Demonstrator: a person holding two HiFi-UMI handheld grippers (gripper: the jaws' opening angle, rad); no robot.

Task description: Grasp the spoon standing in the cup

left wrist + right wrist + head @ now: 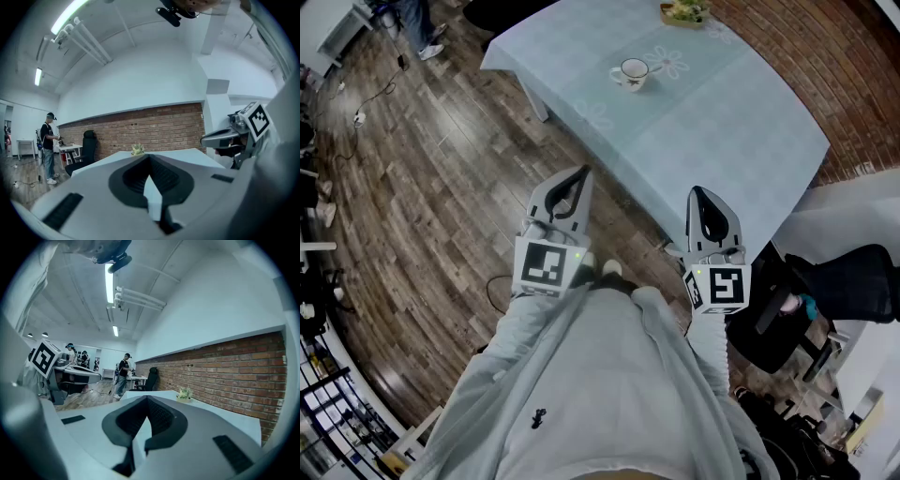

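Observation:
A white cup [631,72] stands on the table with the pale blue cloth [722,122], far ahead of both grippers. The spoon in it is too small to make out. My left gripper [579,174] hangs over the wooden floor, short of the table's near edge, jaws shut and empty. My right gripper [697,193] is level with it near the table's corner, also shut on nothing. In the left gripper view the closed jaws [149,157] point across the tabletop; the cup is hidden there. The right gripper view shows its closed jaws [146,398] the same way.
A small potted plant [683,11] sits at the table's far edge by the brick wall [825,47]. A black office chair [848,281] stands to my right. Cables [366,108] trail on the floor at left. A person [48,145] stands far off by a desk.

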